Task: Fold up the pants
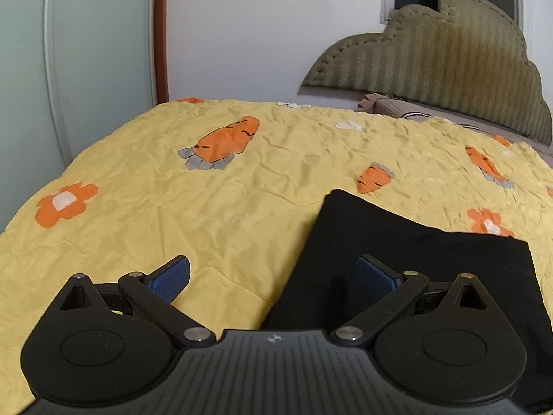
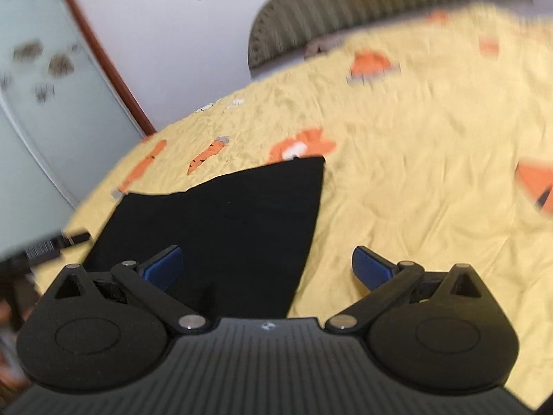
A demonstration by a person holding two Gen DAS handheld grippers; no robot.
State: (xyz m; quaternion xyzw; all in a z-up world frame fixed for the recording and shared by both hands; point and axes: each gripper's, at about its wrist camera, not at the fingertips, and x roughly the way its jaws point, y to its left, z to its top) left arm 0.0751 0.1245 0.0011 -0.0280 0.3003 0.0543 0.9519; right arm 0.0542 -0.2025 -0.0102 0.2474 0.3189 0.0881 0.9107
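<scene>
No legible writing; black pants (image 1: 397, 259)

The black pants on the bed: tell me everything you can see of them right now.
The black pants are plain dark fabric, soft and matte, with no visible print or trim. They lie flat in a compact folded block with straight edges and one sharp corner at the far side, on the yellow quilt with its carrot and flower pattern. Their near end runs out of view under the tools. The left claw and right claw both stand open above them, gripping nothing.
</scene>
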